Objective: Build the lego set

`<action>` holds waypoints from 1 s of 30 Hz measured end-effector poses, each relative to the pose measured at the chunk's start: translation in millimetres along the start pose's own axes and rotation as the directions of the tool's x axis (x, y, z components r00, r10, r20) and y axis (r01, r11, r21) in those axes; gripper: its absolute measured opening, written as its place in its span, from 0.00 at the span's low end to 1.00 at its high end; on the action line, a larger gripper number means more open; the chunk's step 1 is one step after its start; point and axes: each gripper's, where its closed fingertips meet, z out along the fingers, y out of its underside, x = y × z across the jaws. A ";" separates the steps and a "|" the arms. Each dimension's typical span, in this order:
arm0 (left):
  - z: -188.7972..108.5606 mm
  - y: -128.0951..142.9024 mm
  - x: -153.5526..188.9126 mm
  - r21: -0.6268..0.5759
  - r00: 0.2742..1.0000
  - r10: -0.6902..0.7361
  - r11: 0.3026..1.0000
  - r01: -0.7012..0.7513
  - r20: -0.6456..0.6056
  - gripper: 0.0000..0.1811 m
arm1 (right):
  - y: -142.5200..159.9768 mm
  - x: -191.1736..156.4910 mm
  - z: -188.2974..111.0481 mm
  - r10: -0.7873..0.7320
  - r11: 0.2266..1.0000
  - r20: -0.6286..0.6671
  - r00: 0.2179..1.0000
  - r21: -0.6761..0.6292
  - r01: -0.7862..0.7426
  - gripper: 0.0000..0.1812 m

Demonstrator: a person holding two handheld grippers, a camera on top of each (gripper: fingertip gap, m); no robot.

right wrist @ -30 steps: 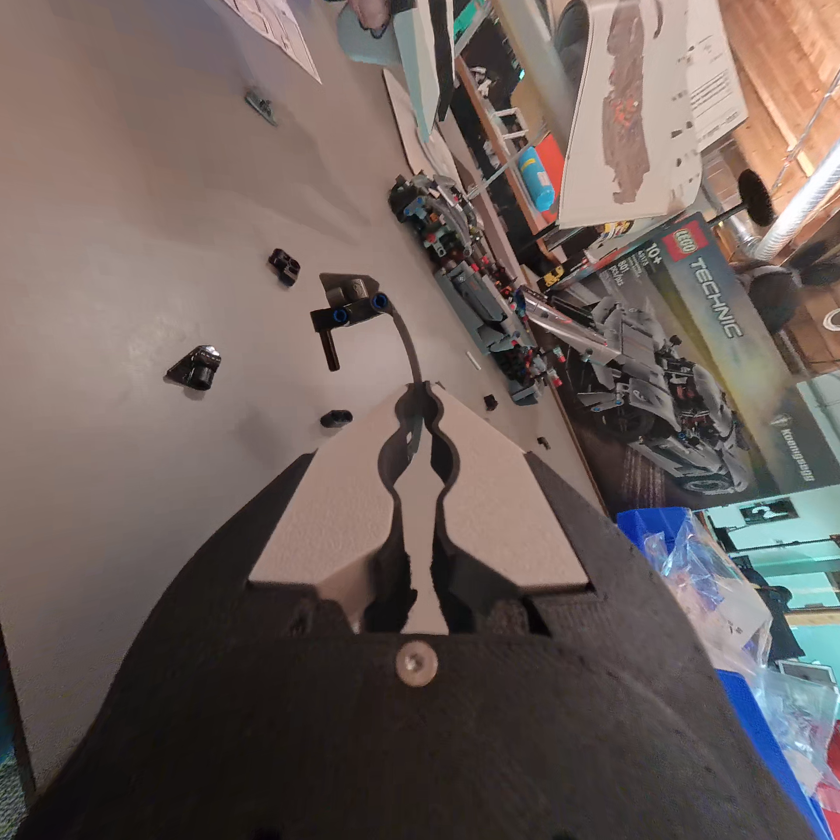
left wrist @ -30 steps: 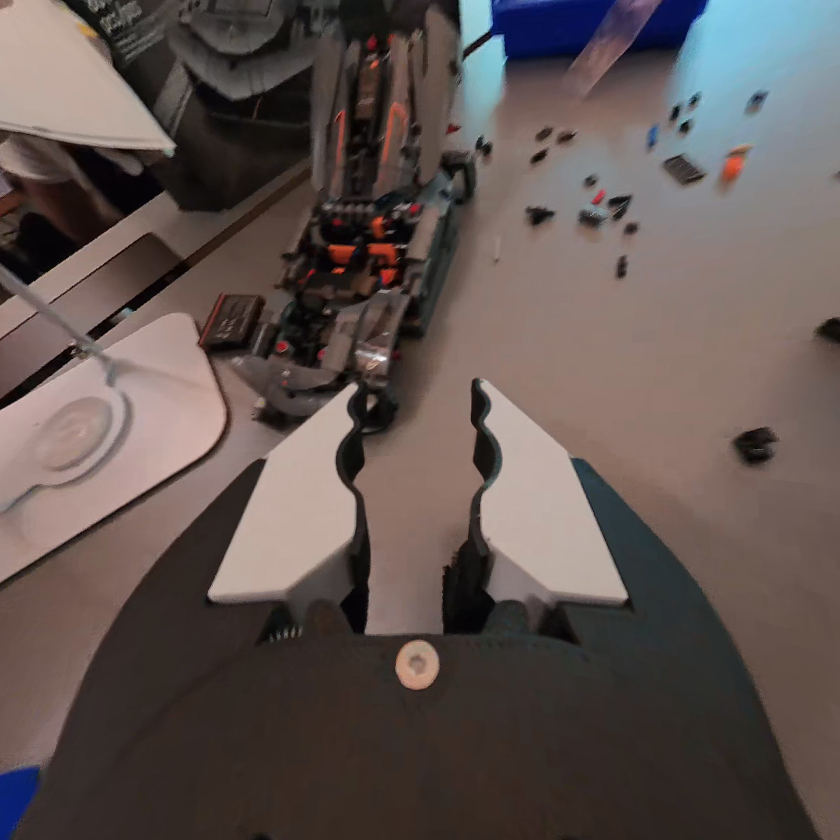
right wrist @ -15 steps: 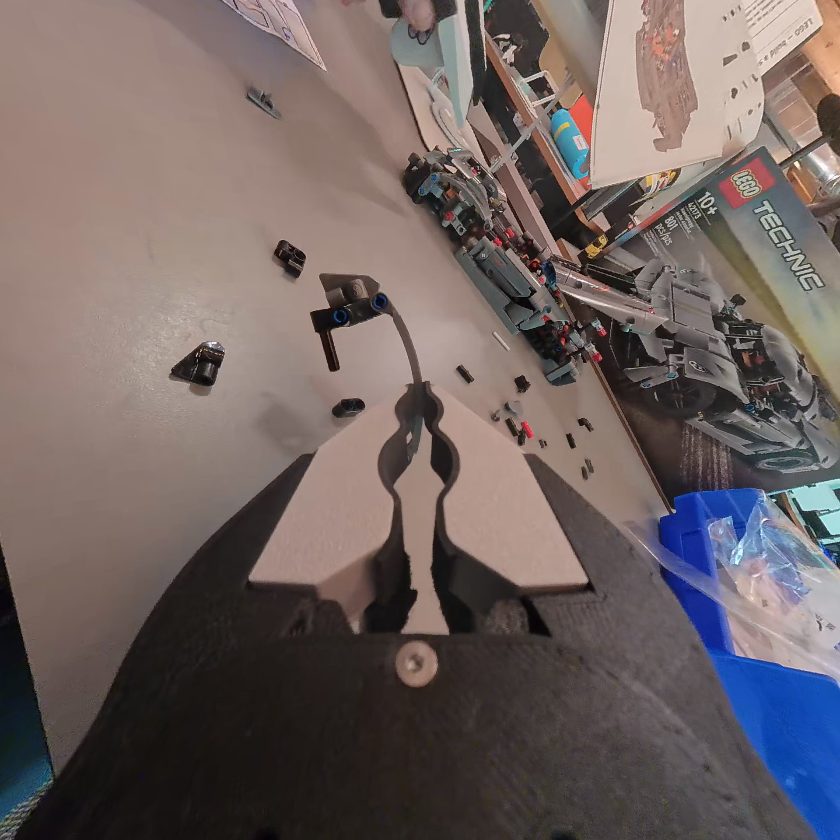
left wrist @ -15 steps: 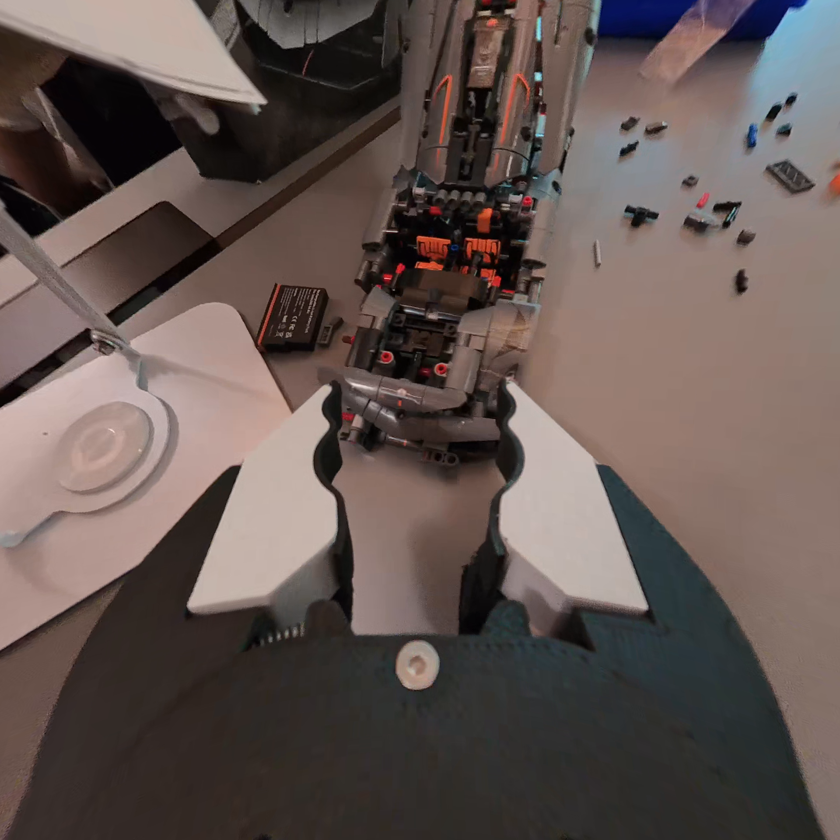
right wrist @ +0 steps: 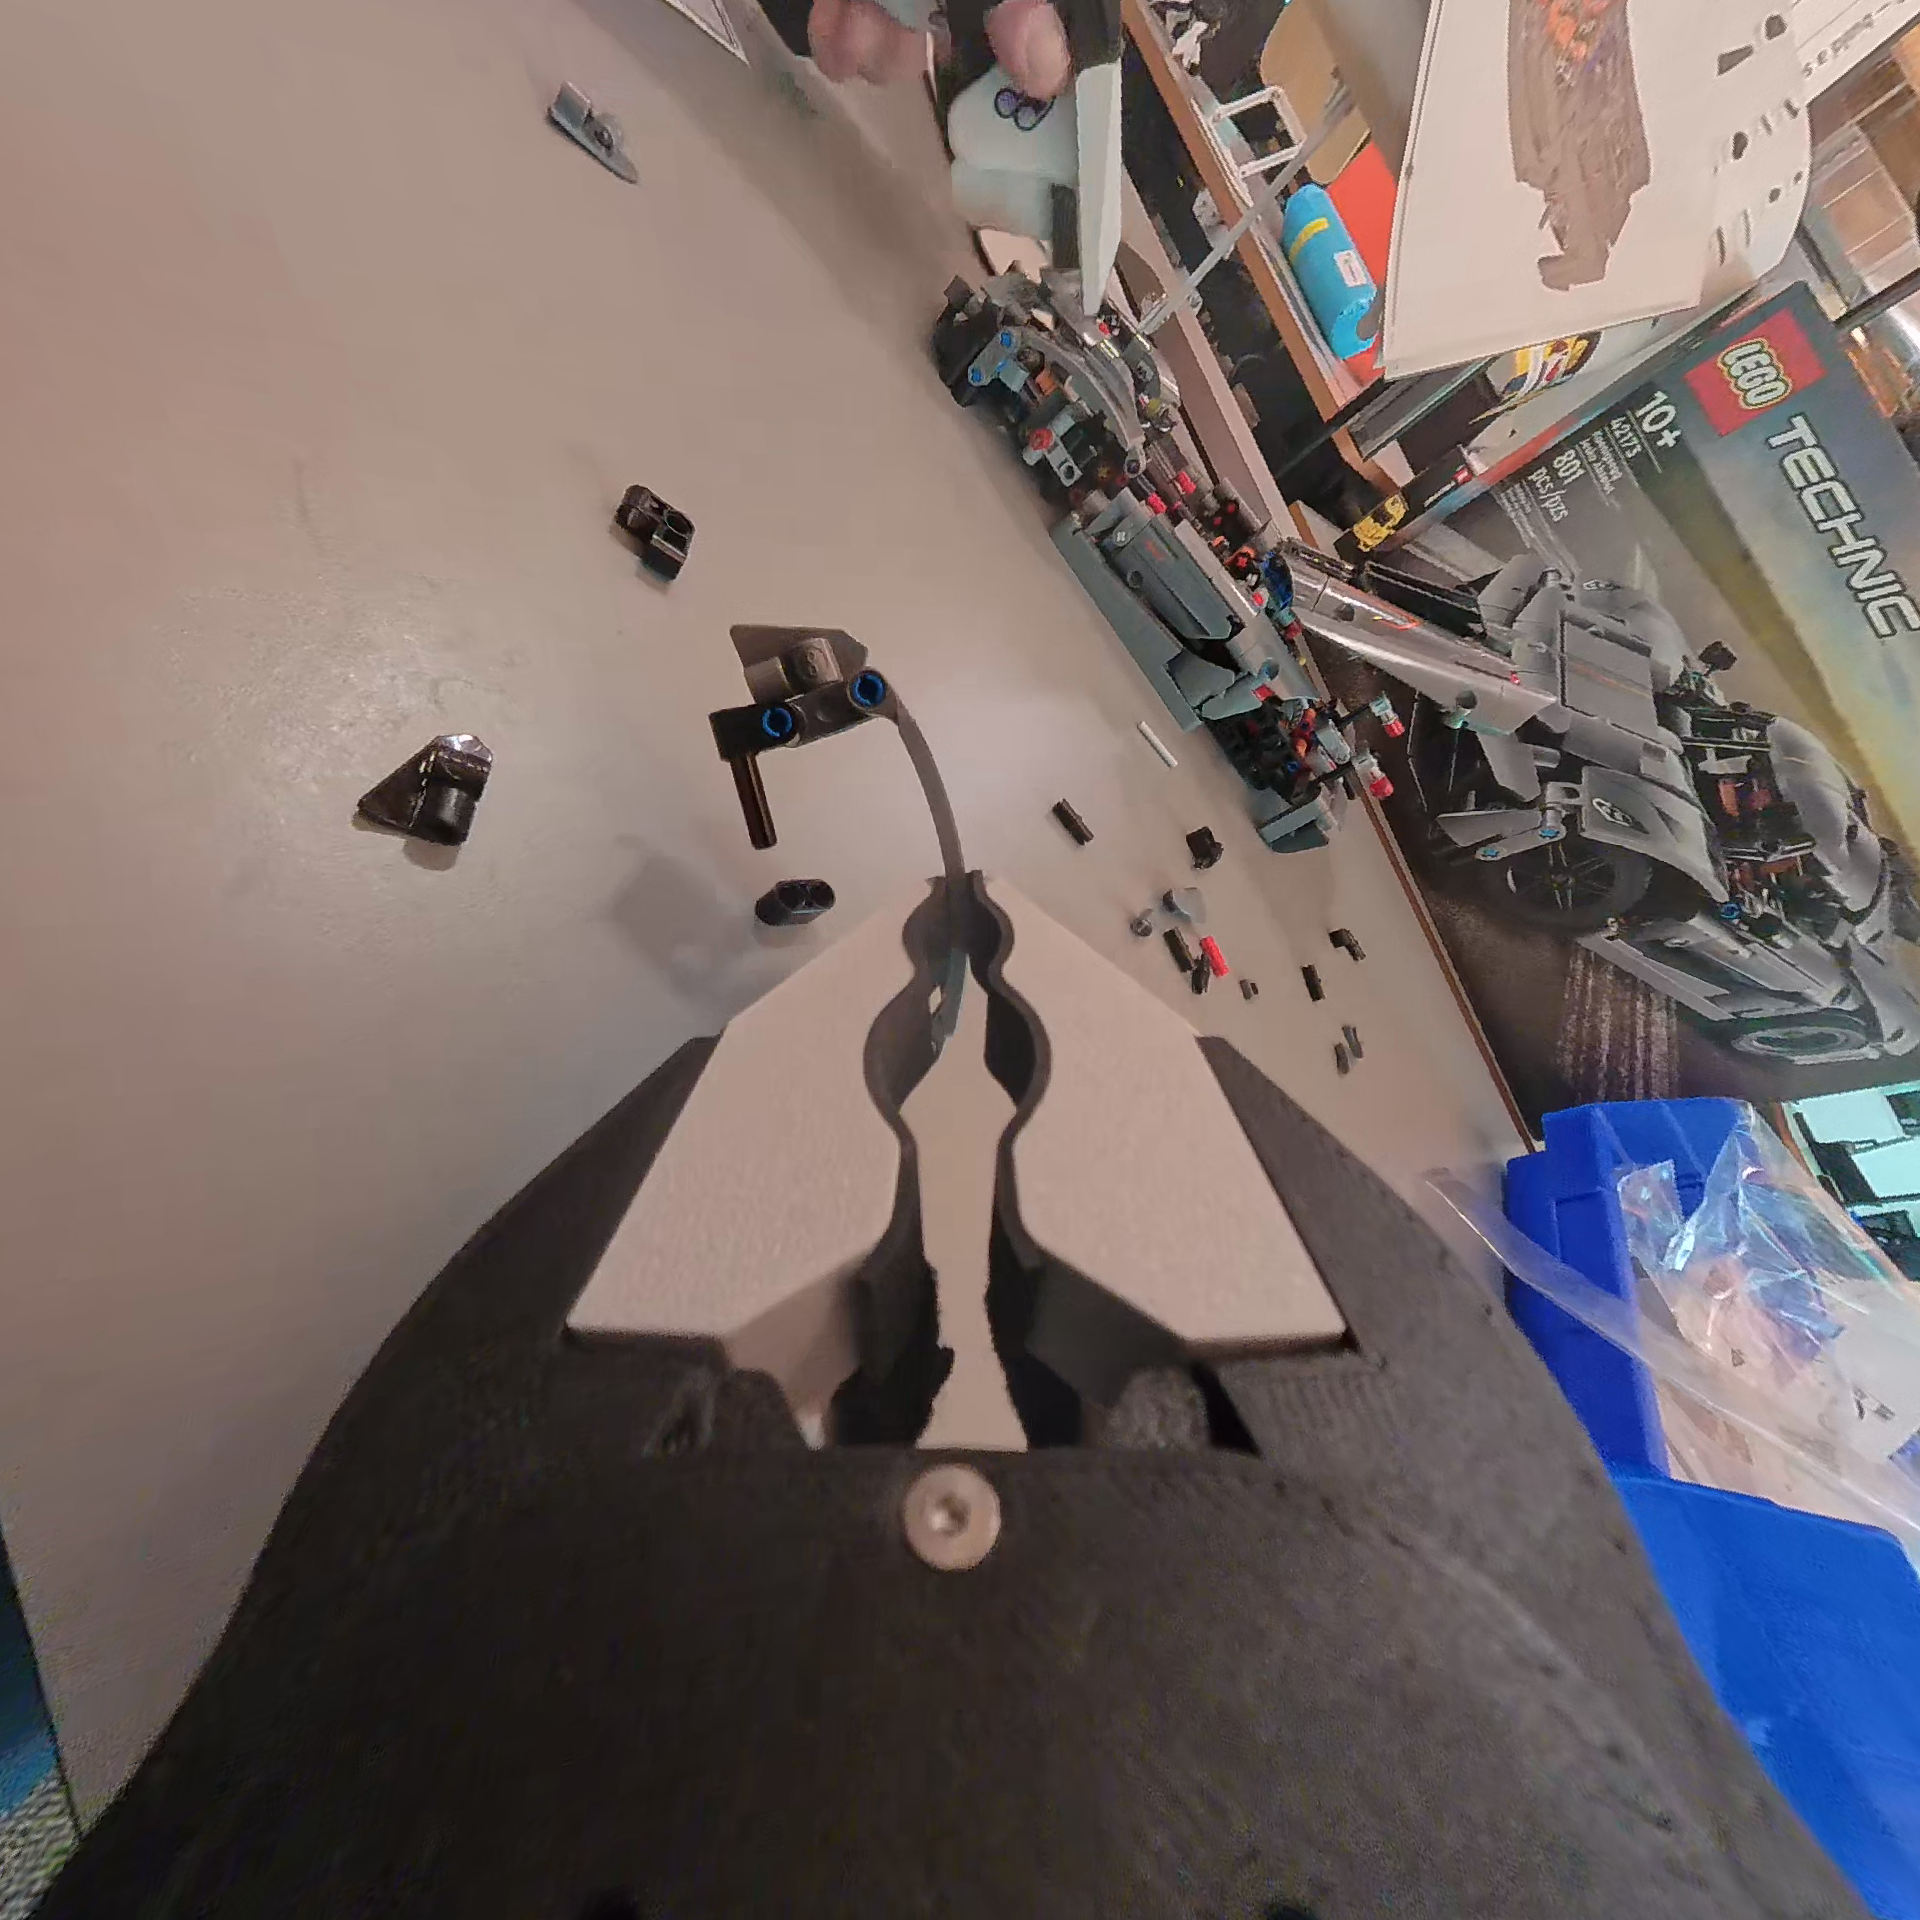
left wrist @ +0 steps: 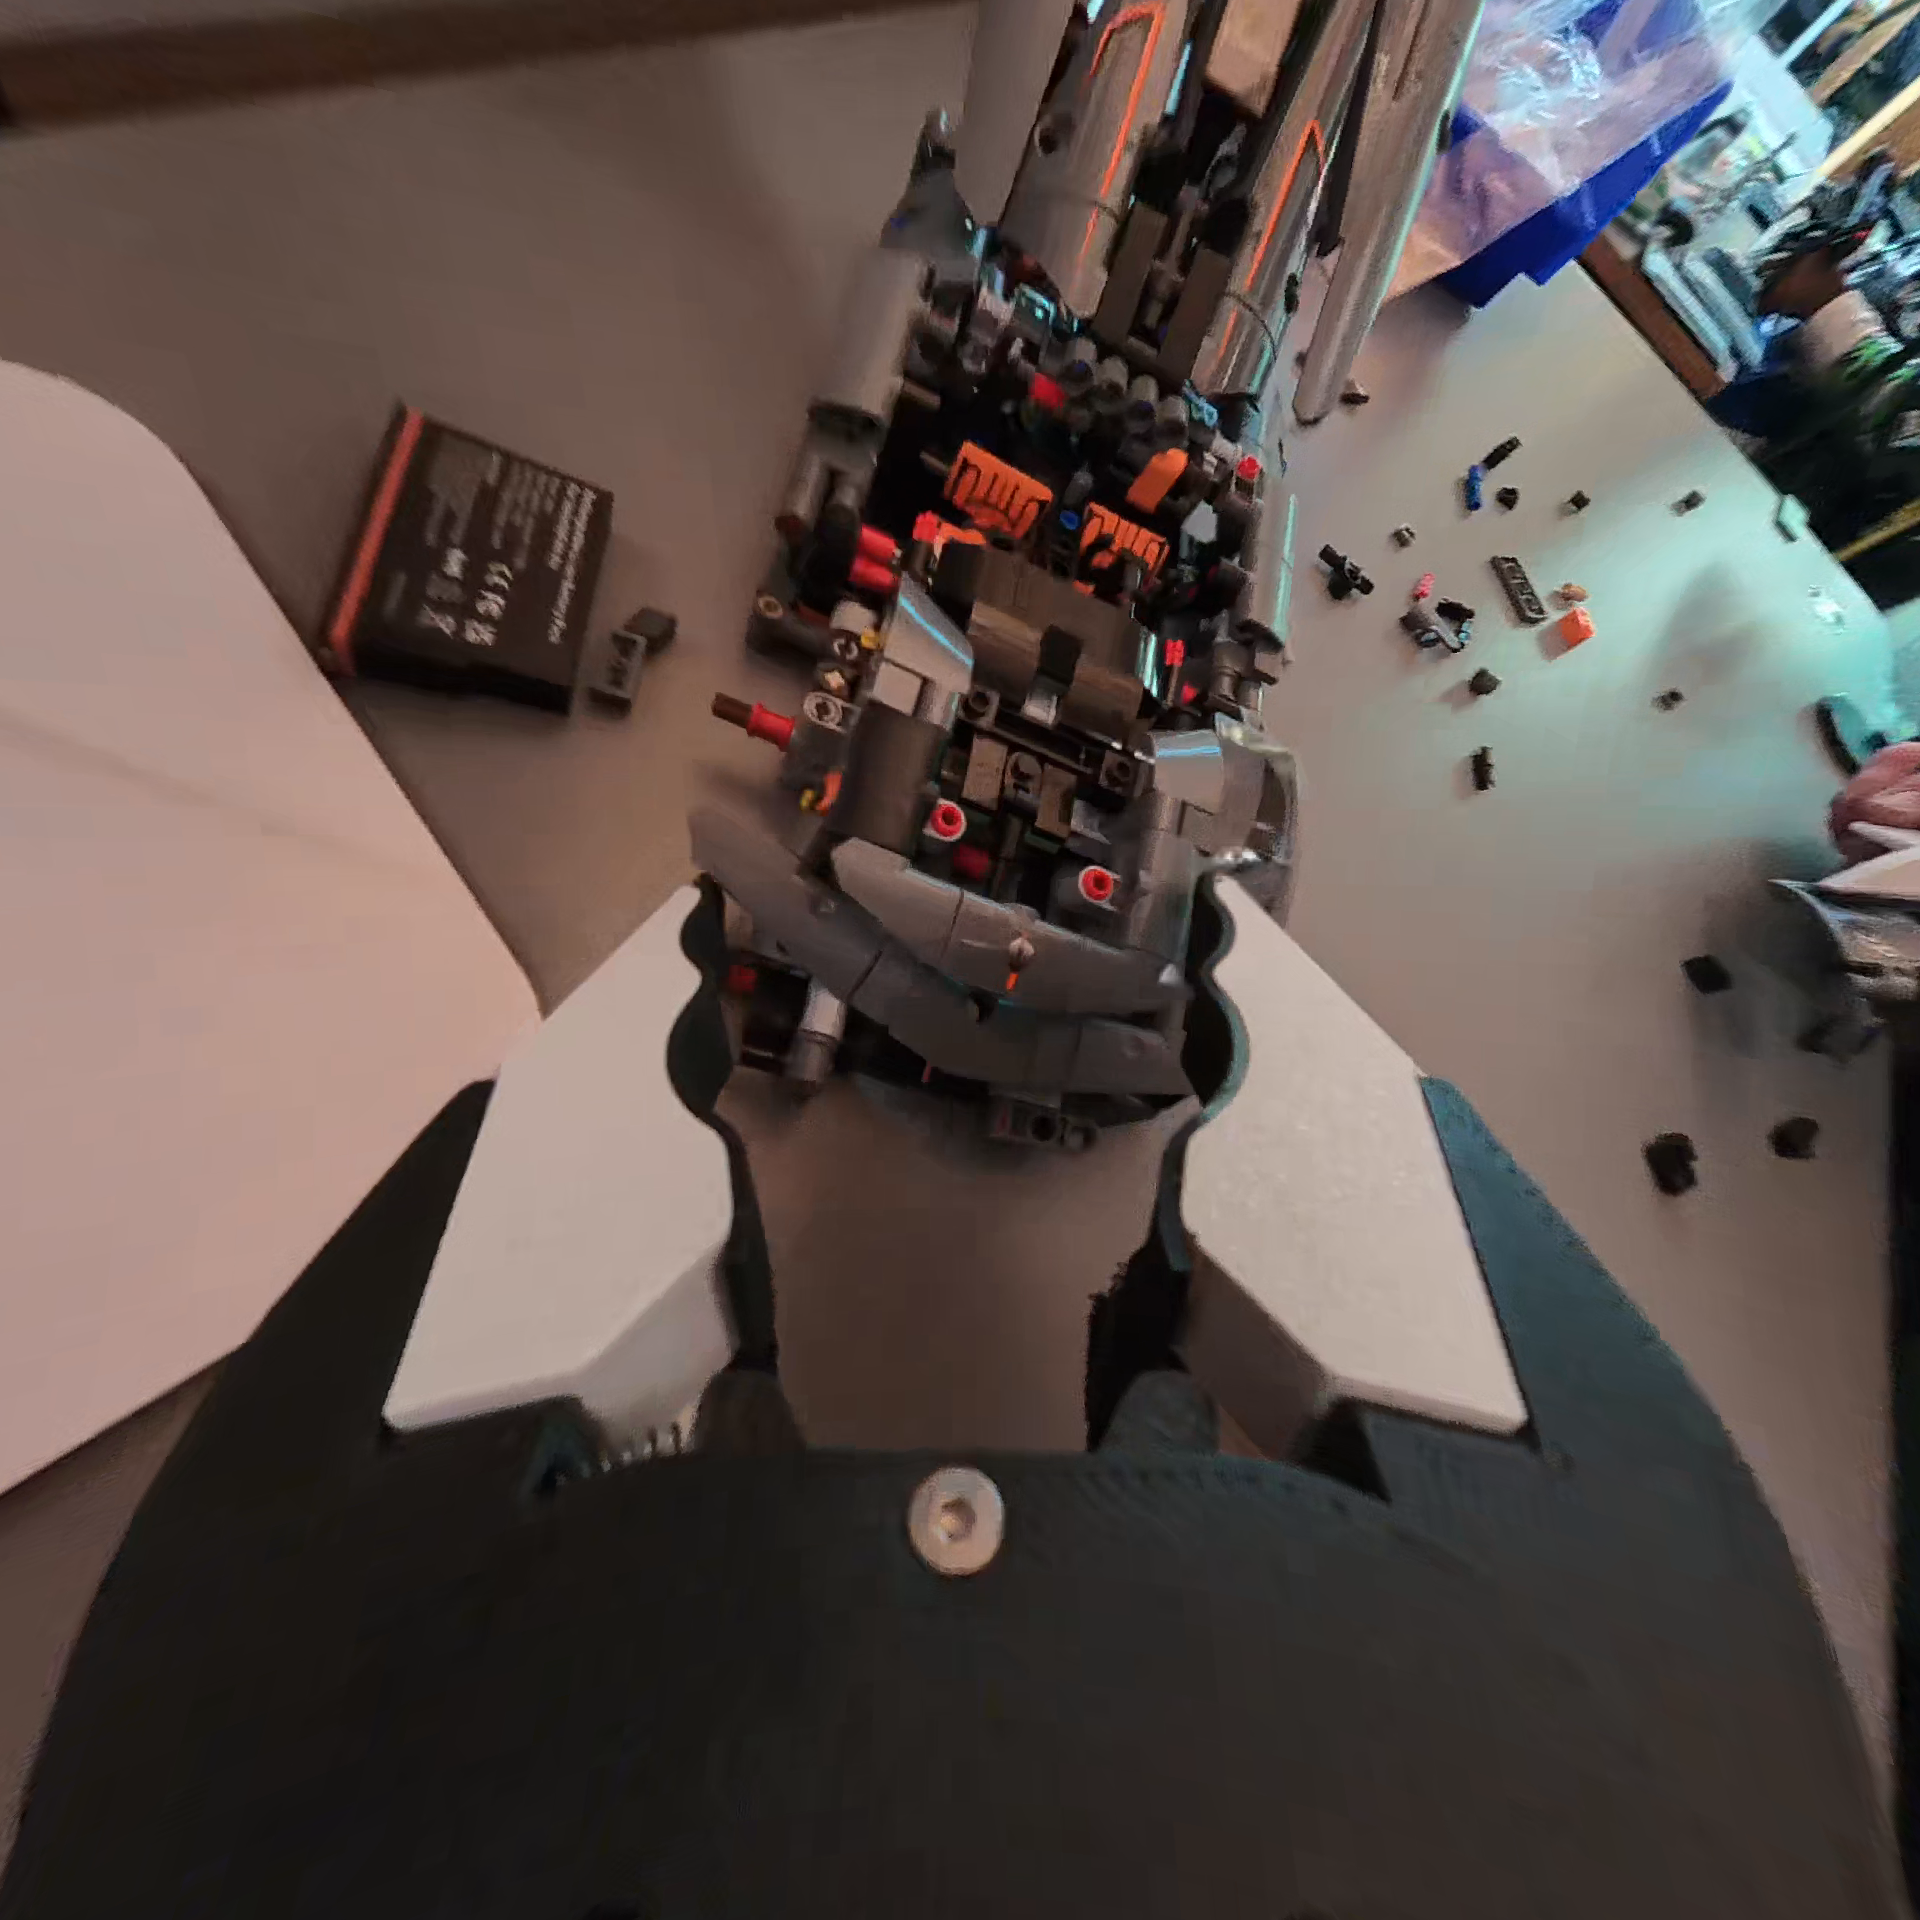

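Where the grey table runs up the left wrist view, lies lengthwise the half-built lego car, grey-panelled with orange and red pieces inside. Straddling its near grey nose, the left gripper: fingers spread wide, one tip at each side of the nose, though contact with the plastic cannot be judged through the blur. Left of the car, a flat black block with an orange edge, two small dark bricks between it and the car, and farther left a broad white sheet. Right of the car, scattered small loose pieces, black, red and orange. Beyond the car's far end, a blue bin with clear plastic bags.

Seen from the right wrist view, same car far off along the table edge, with the printed set box lying just past it. Well short of the car, right gripper: fingers pinched together on the end of a thin curved grey strip, part of a small sub-assembly with blue pins and a black axle, held clear above the table. Near the sub-assembly, loose black pieces on the tabletop. Beyond the car's far end, a person's hand around the other gripper. Right of the gripper, blue bin and bags.
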 end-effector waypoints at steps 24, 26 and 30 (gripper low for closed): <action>8.6 39.1 76.2 -0.072 0.983 0.021 0.997 -0.034 -0.181 0.31 | 4.3 1.9 4.2 -0.009 1.000 -0.007 1.000 -0.022 0.009 0.00; 8.7 37.3 75.0 -0.064 0.987 0.015 0.998 -0.026 -0.162 0.32 | 1.8 2.9 2.1 -0.010 1.000 -0.012 1.000 -0.005 0.010 0.00; 10.9 30.7 70.4 -0.035 0.994 0.009 0.999 -0.013 -0.112 0.40 | -1.6 3.6 0.1 -0.023 1.000 -0.023 0.999 0.013 0.023 0.00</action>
